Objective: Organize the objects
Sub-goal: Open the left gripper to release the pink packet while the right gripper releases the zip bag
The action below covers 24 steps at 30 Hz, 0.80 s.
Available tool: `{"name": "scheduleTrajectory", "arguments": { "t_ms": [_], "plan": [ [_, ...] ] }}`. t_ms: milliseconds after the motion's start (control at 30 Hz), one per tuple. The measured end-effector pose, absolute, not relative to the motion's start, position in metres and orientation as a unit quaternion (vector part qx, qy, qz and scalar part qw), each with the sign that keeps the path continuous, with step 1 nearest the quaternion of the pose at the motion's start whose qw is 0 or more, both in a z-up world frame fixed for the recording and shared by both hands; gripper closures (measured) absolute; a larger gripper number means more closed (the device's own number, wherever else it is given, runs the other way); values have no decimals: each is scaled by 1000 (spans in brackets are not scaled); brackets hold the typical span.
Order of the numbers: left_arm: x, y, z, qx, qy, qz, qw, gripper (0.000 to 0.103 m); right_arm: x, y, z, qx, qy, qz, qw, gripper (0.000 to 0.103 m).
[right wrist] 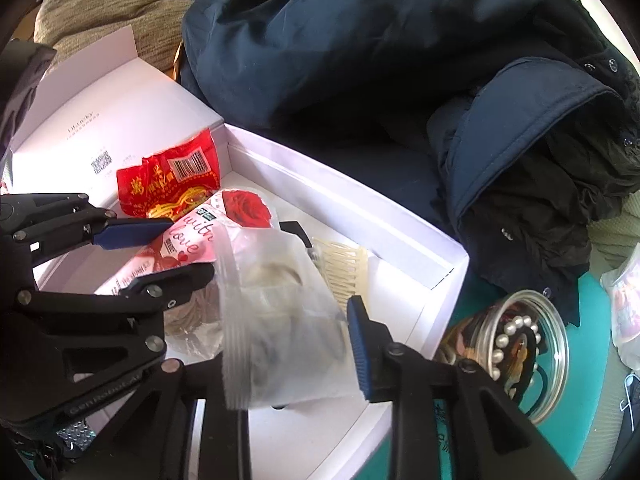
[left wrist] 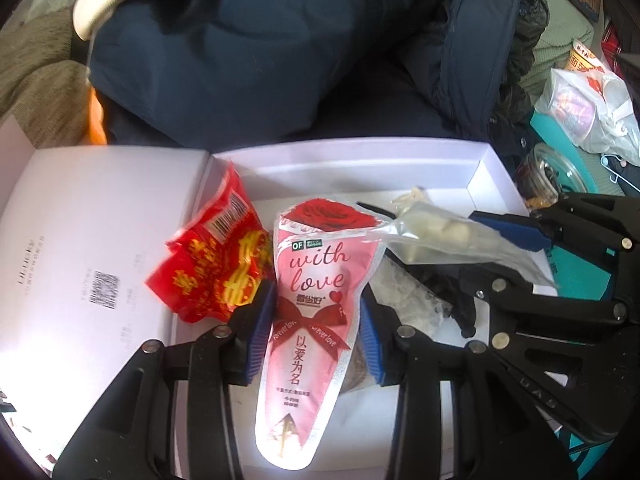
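Left gripper over the open white box, fingers clamped on the sides of the pink "with love" pouch, pouch hanging tip-down above the box floor. Red wrapper just left of it, leaning on the box's left wall. Right gripper straddling a clear zip bag, fingers apart; right blue pad clear of the plastic, left one hidden behind the bag. Bag over the box interior, partly covering a cream comb. Glass jar of beads outside the box on the right. Dark blue jacket piled behind.
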<state>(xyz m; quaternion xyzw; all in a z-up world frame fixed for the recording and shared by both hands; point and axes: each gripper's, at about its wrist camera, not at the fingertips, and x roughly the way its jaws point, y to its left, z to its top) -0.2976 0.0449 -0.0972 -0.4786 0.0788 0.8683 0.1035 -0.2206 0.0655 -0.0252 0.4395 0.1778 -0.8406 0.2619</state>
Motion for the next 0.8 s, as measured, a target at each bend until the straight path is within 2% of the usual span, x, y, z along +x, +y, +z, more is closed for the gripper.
{"name": "scheduleTrajectory", "arguments": {
  "t_ms": [200, 433, 567, 800],
  "plan": [
    [-288, 40, -83, -468, 75, 876, 91, 63, -214, 70, -11, 429, 175, -848, 258, 63],
    [-283, 47, -56, -448, 72, 887, 81, 63, -207, 62, 14, 409, 174, -858, 257, 62],
    [-282, 37, -14, -438, 68, 893, 76, 63, -201, 63, 28, 397, 172, -864, 259, 62],
    [-265, 28, 19, -423, 62, 901, 68, 63, -188, 85, 57, 371, 171, -873, 266, 61]
  ]
}}
